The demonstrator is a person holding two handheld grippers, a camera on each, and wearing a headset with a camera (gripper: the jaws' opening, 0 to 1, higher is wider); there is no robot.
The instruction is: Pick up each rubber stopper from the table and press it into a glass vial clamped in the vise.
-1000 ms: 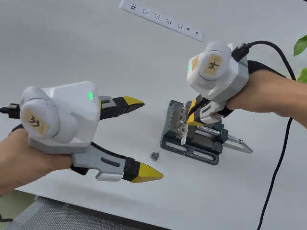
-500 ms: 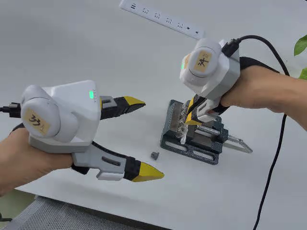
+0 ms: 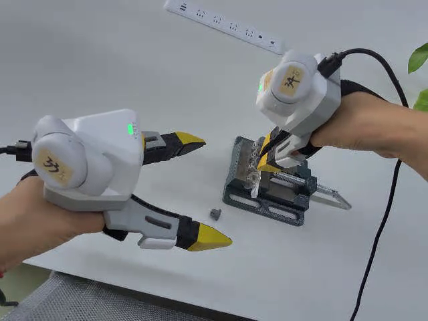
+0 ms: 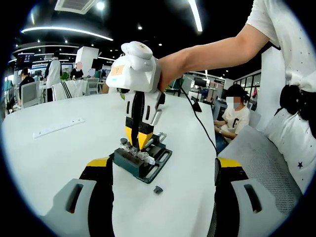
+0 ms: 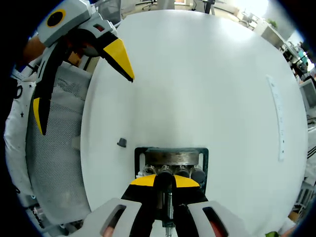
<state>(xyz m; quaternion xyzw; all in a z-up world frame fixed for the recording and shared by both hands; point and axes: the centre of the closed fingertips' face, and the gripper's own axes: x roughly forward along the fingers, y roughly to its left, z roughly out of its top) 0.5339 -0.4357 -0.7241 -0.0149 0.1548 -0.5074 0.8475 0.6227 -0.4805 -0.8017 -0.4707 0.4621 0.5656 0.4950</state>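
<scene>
Right tongs [image 5: 165,181], tips pinched together, are at the vials [image 5: 173,172] in the vise [image 5: 141,154]: press straight down, no sideways lean. Left tongs [image 3: 214,190] gape wide; a loose stopper [image 3: 215,214] lies on the surface just ahead.

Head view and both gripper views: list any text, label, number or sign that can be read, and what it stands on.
Left sticker, on the left gripper: black handwritten scrawl, not legible.
Right sticker, on the right gripper: black handwritten scrawl, not legible.
Power strip: any print is too small to read.
No printed word, brand or number can be read.
</scene>
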